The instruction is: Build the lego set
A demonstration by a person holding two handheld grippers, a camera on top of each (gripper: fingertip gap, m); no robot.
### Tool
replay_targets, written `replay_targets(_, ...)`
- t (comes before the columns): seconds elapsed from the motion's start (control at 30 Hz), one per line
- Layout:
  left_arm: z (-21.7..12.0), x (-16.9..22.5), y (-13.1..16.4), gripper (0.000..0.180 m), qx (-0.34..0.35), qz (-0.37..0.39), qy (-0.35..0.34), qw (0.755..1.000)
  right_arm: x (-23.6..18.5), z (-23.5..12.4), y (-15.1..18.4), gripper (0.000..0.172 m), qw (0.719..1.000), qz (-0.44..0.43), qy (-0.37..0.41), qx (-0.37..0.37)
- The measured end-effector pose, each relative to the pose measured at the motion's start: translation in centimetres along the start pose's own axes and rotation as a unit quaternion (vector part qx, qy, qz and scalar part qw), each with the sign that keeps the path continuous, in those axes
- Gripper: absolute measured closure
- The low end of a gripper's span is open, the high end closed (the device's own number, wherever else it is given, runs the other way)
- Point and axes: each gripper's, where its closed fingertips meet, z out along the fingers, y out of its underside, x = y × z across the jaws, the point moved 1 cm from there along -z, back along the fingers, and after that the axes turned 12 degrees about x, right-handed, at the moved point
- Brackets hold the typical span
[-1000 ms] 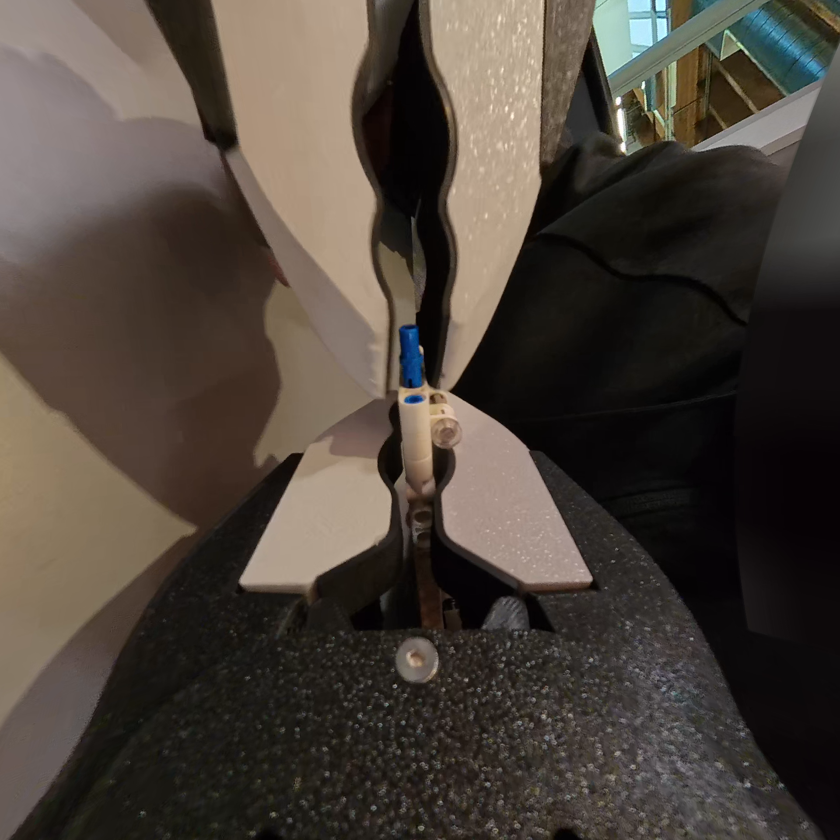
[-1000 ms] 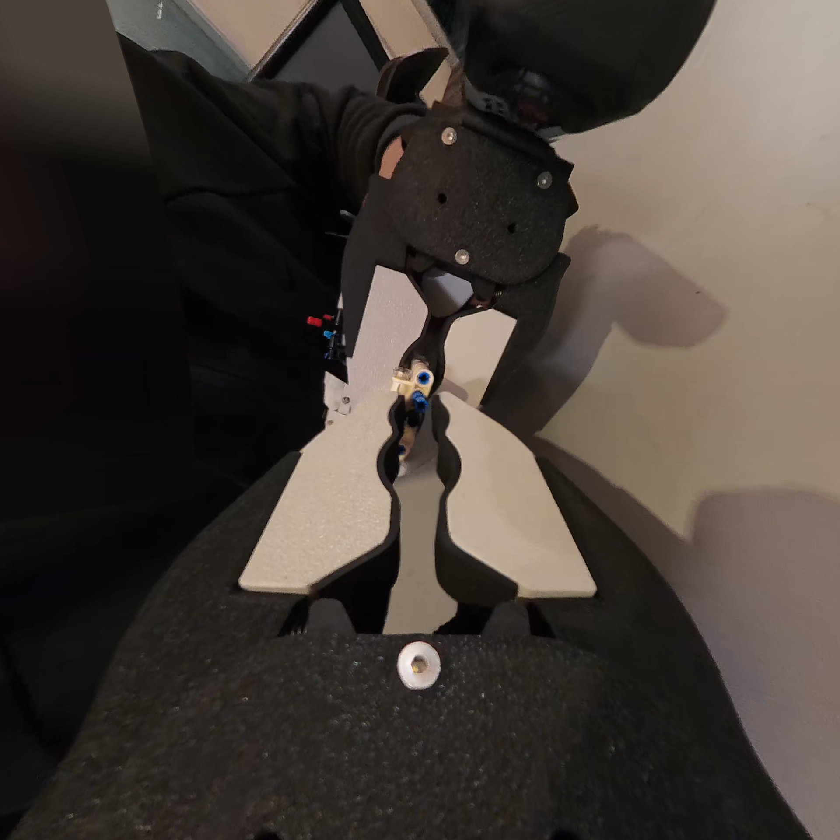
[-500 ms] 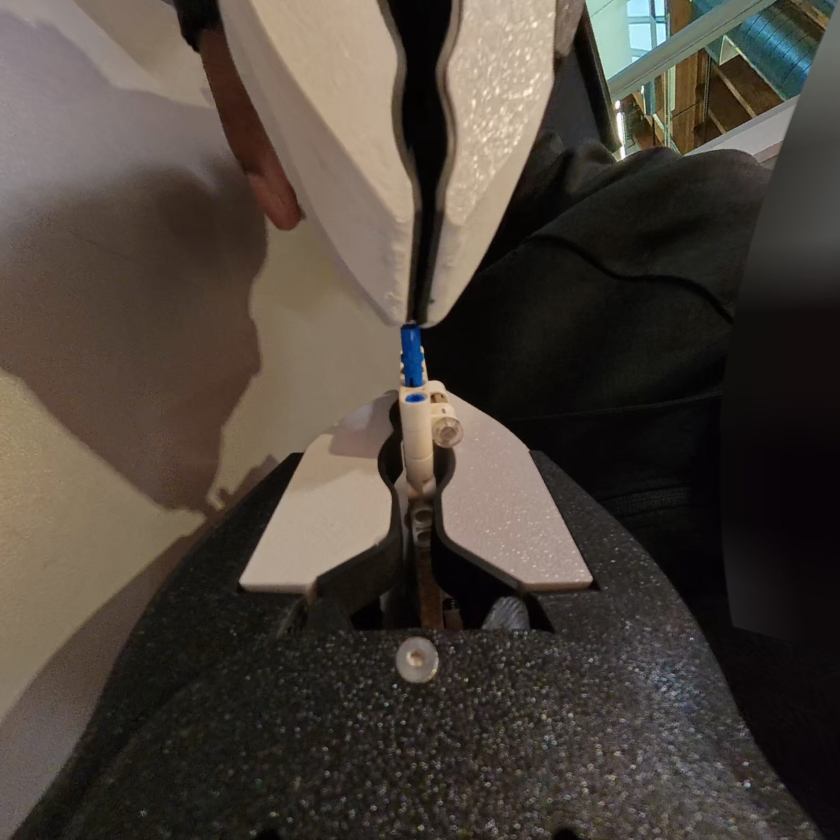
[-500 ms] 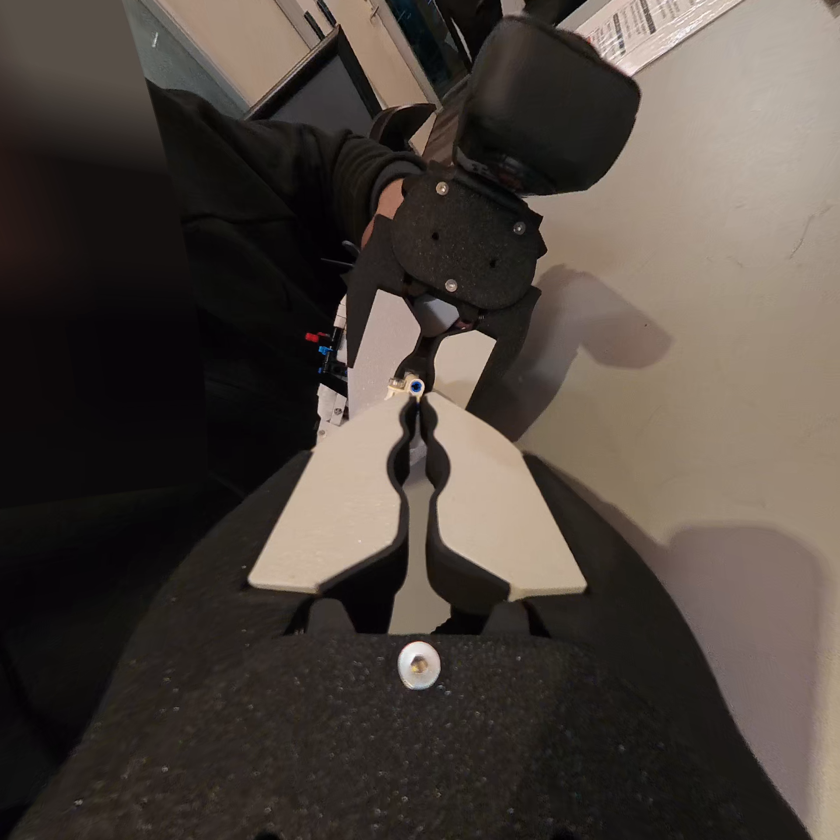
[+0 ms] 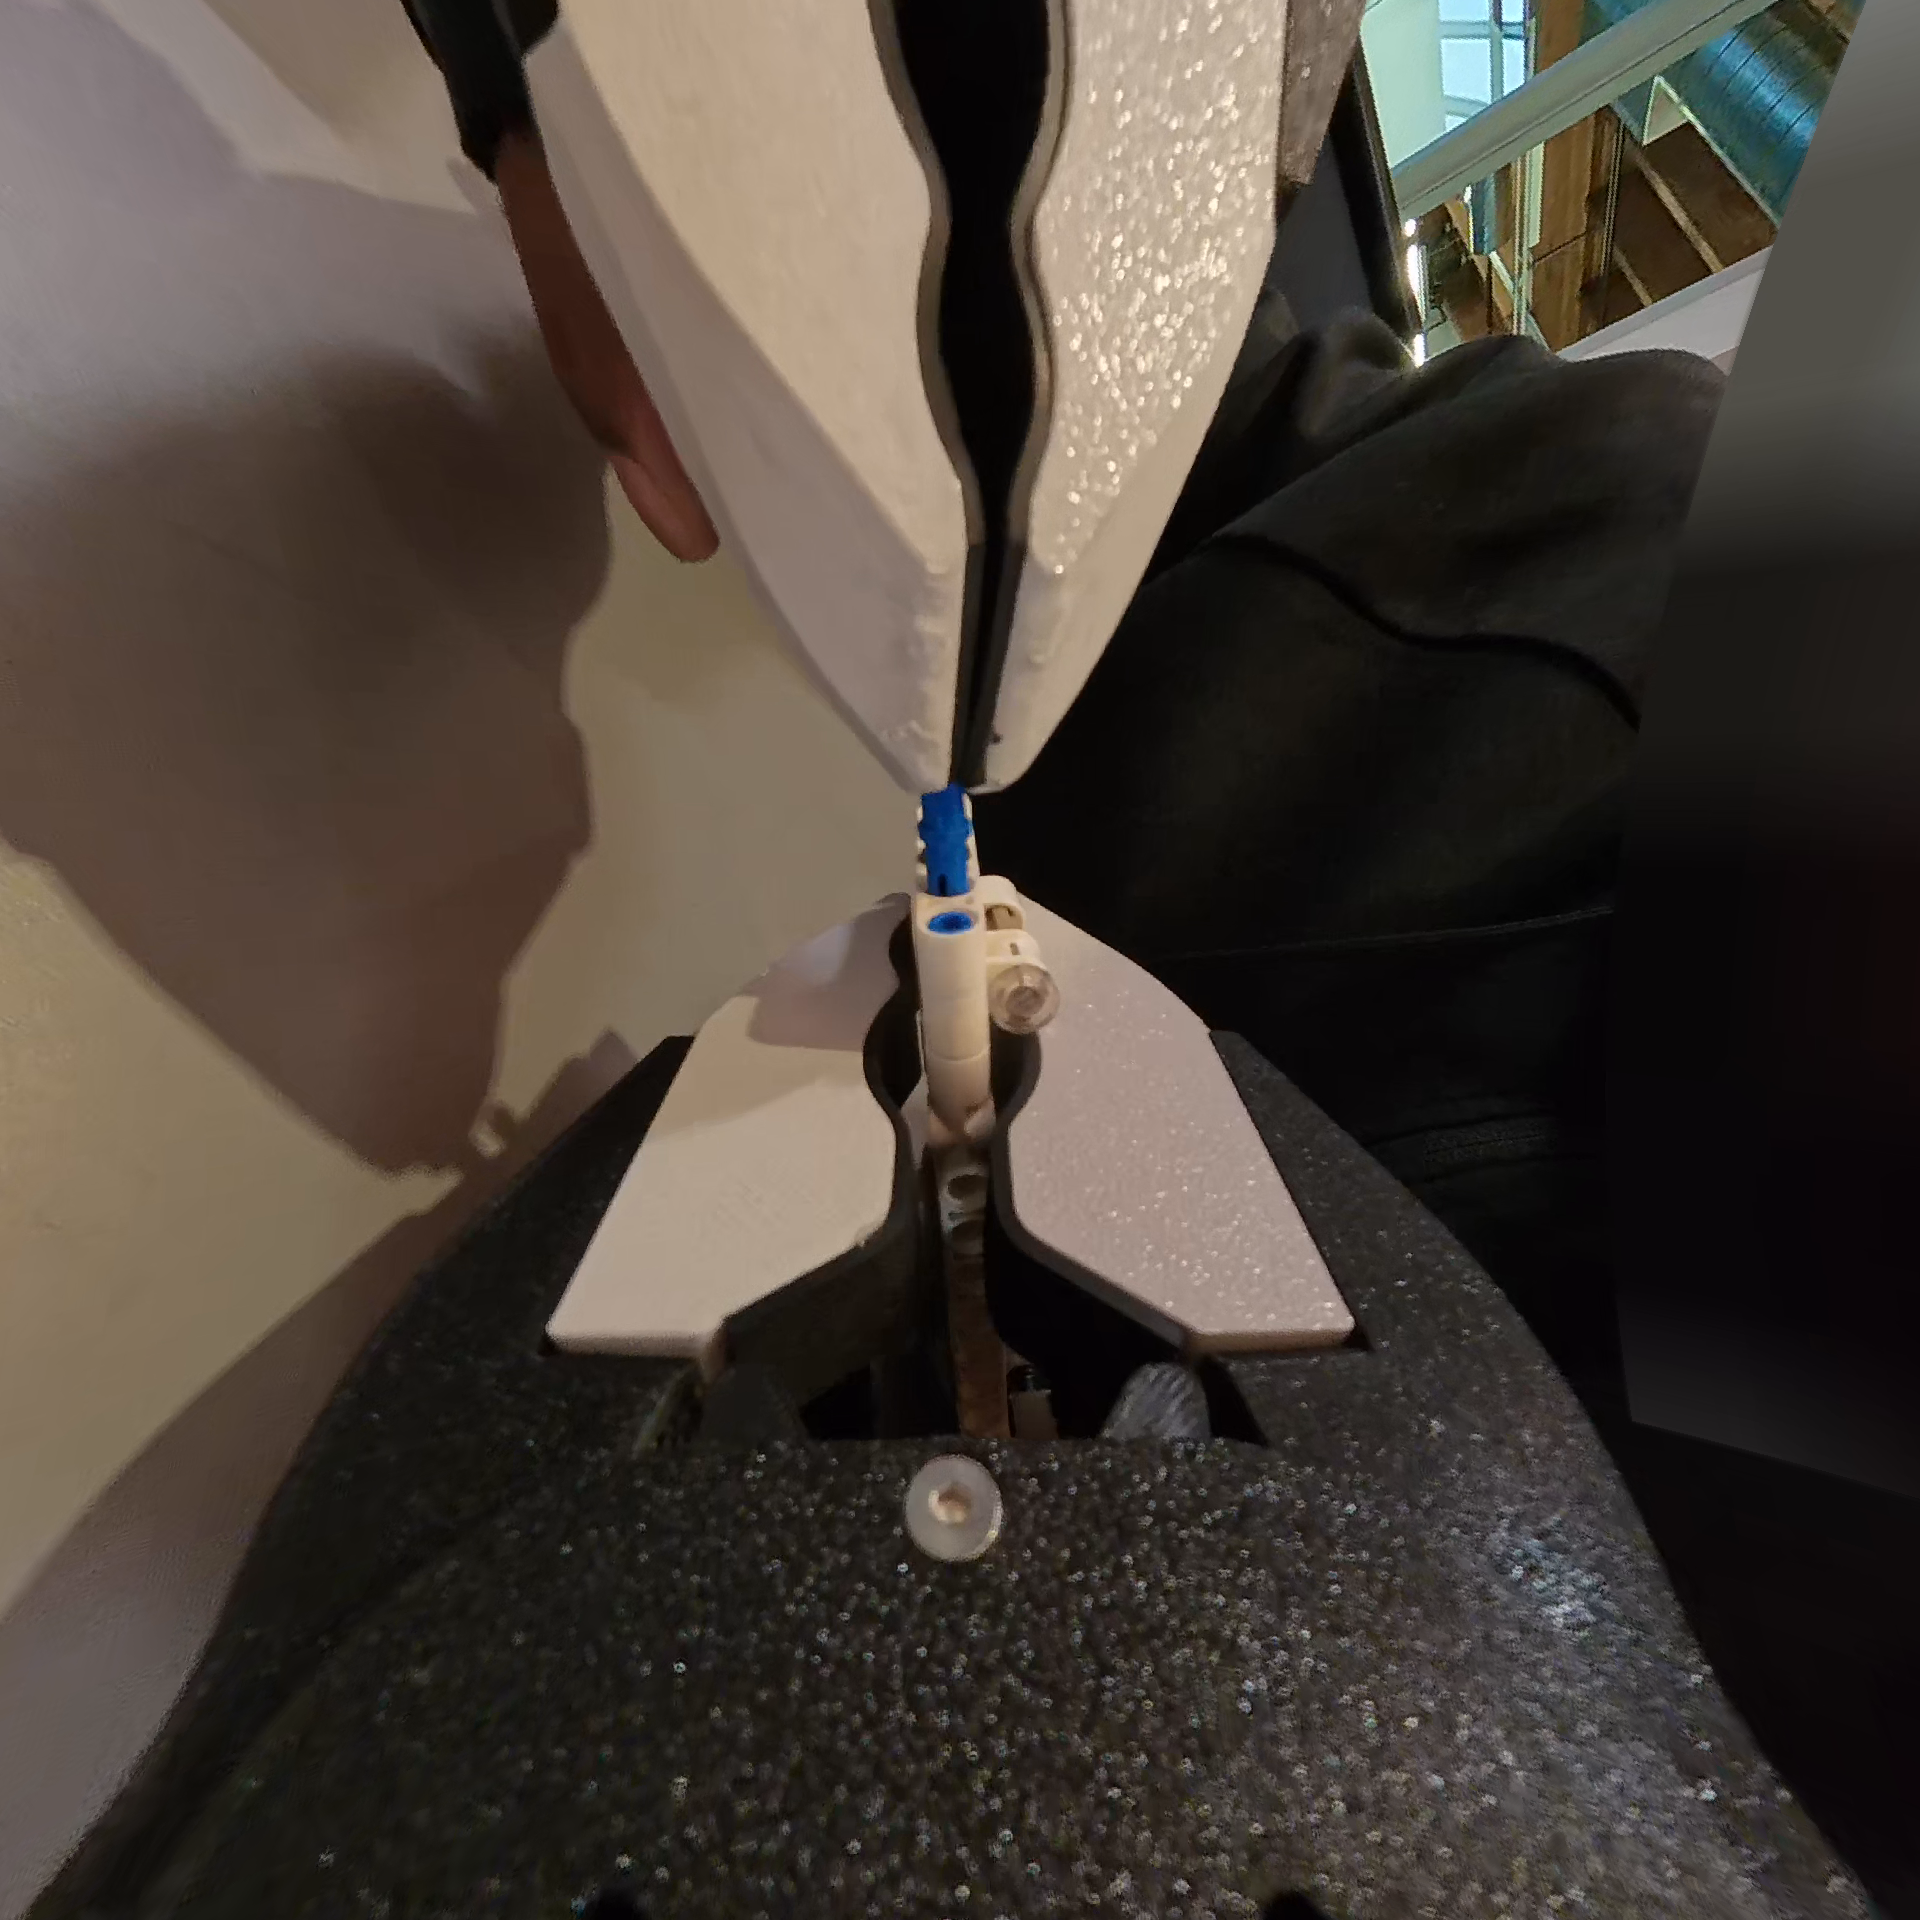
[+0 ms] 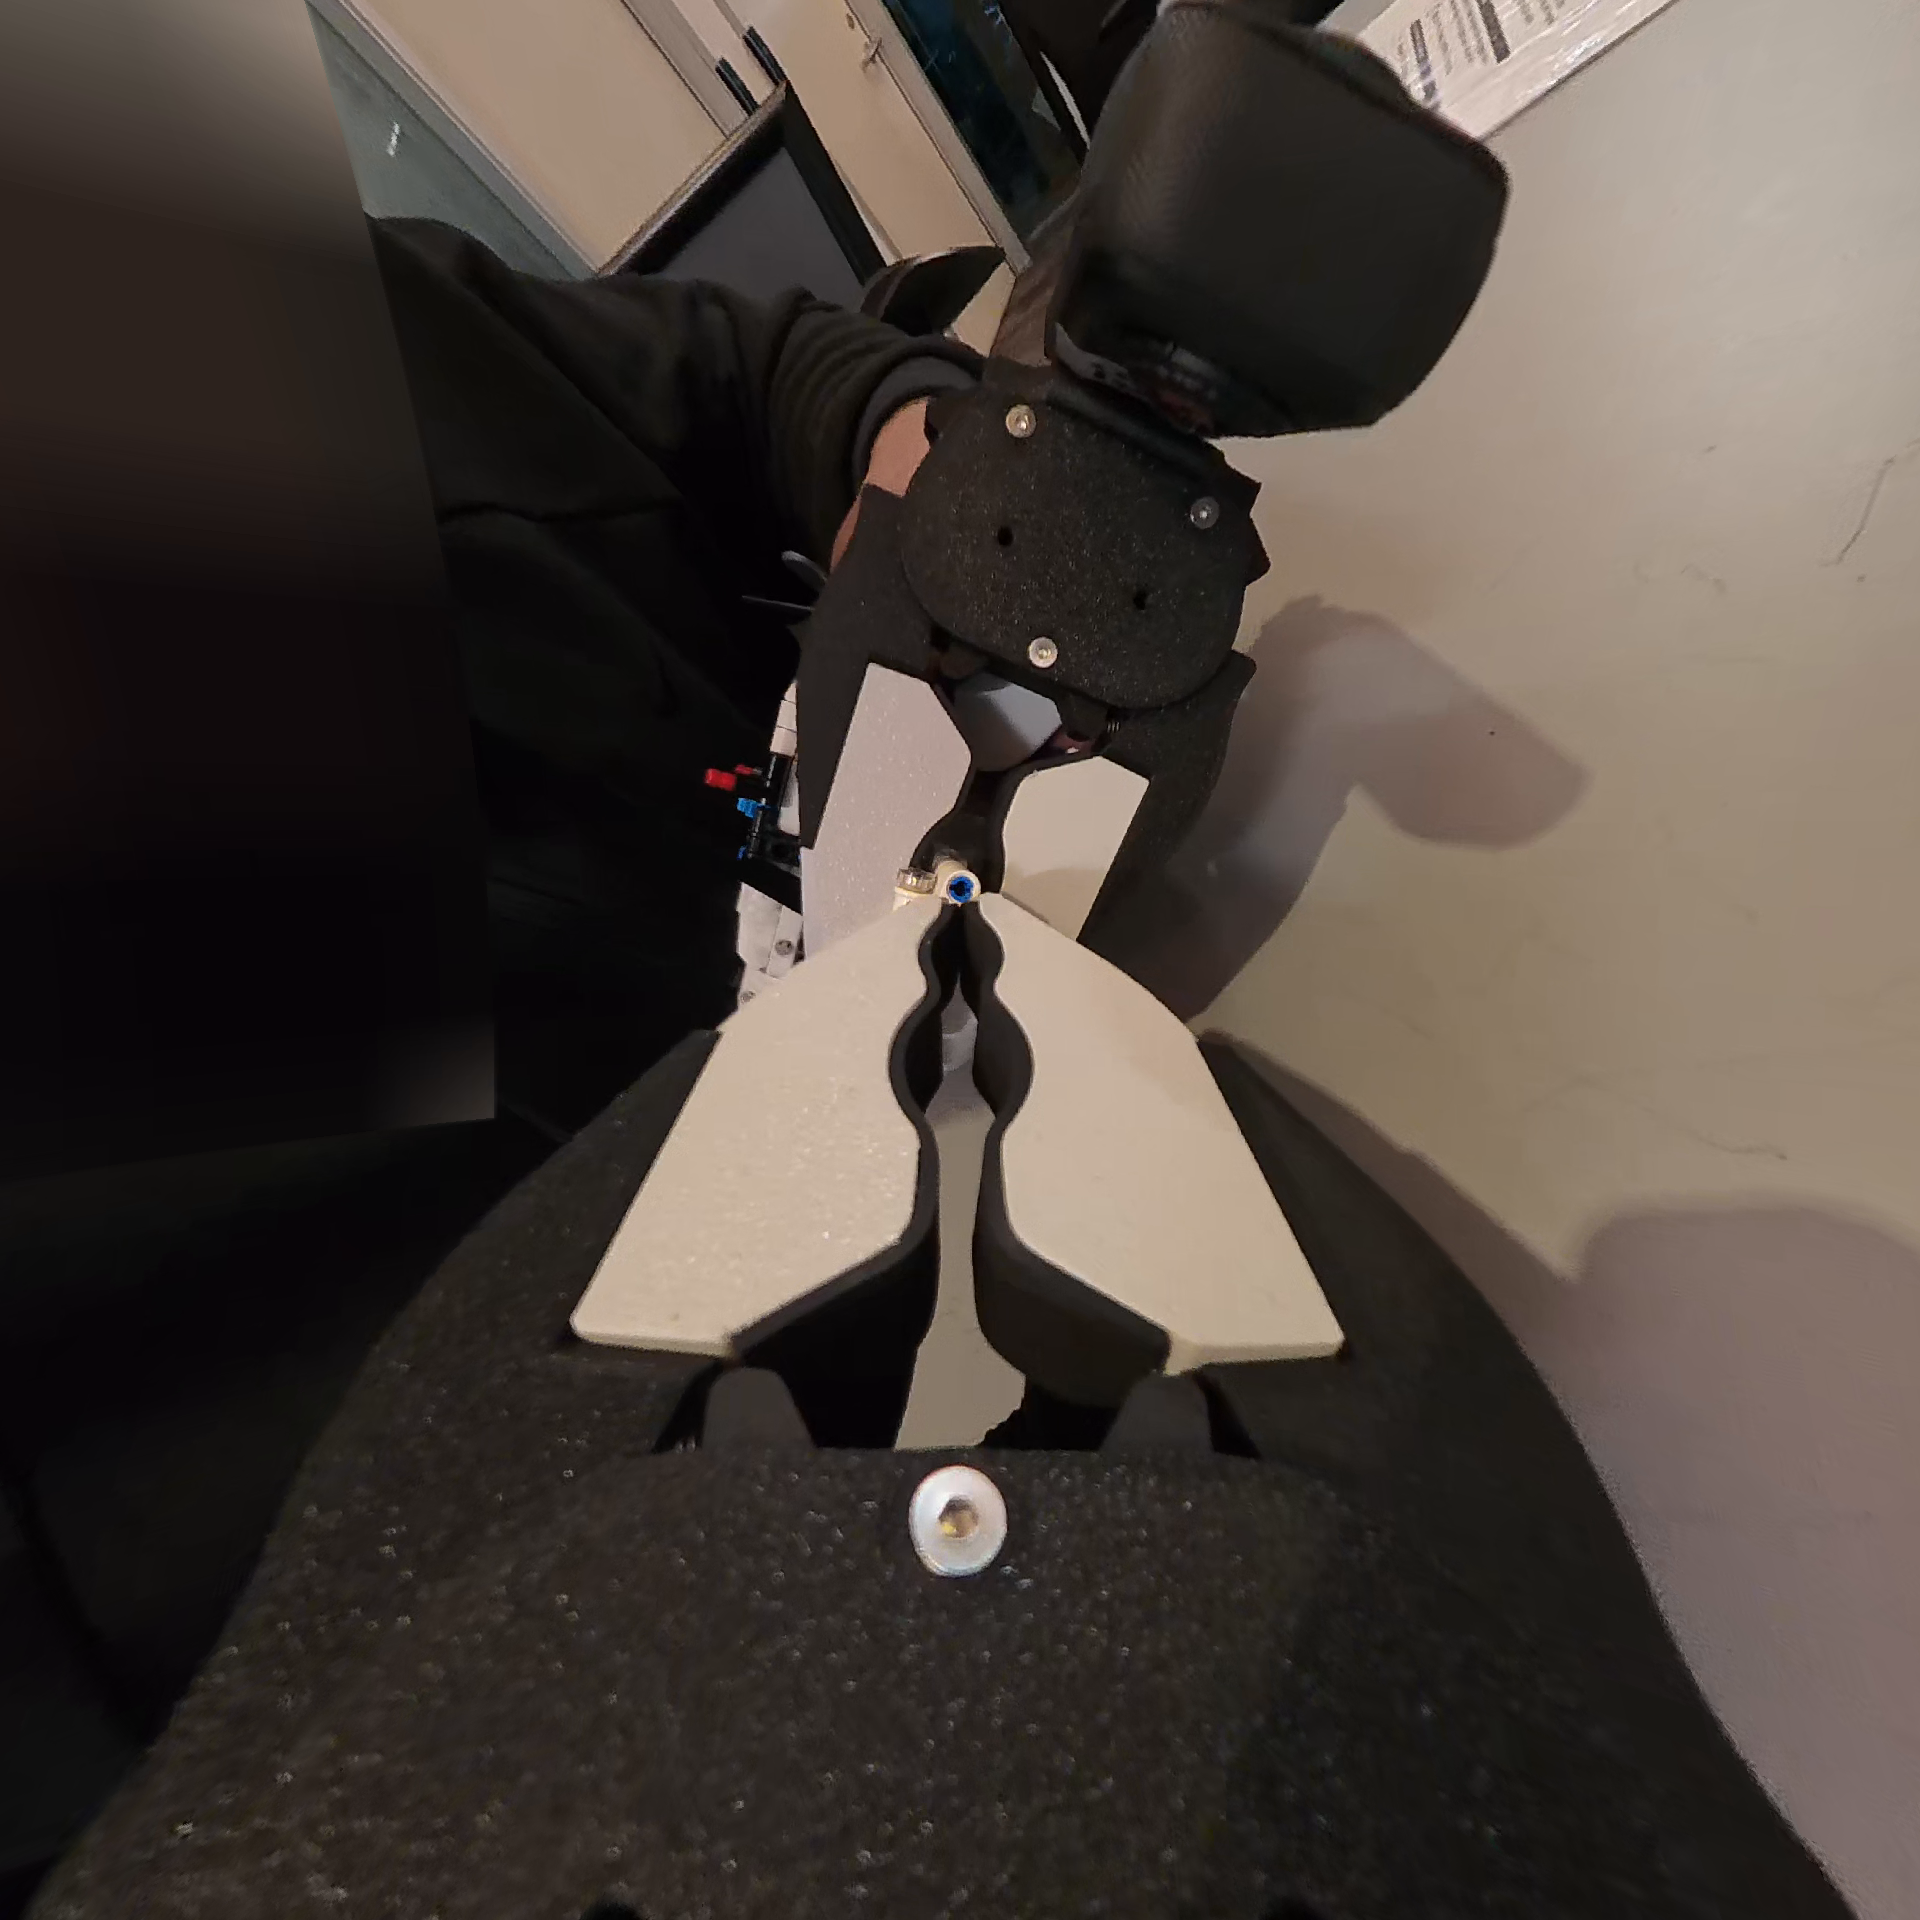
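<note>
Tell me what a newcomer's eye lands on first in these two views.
First comes the blue pin at the centre of the left wrist view, its top pinched between the shut tips of the right tongs reaching in from above. Its lower end sits in the top of a white toy-brick beam assembly clamped upright in the left tongs. Behind them lie a pale tabletop and a person's black sleeve.

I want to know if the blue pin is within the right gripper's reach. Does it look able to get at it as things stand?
Probably yes: the right gripper has its fingertips closed right at the tip of the blue pin, which sticks out of the white beam clamped in the left gripper. Nothing blocks it.
</note>
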Motion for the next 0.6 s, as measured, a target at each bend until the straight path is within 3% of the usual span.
replay_targets(0.5,0.4,-0.1,-0.1,0.173,-0.015,0.009,-0.014,1.000,-0.4,0.8,0.6,0.172,0.999,-0.020,0.023,-0.008)
replay_targets(0.6,-0.3,-0.4,-0.5,0.172,-0.012,0.005,-0.018,1.000,0.3,-1.3,-2.2,0.172,0.997,-0.039,0.055,0.036)
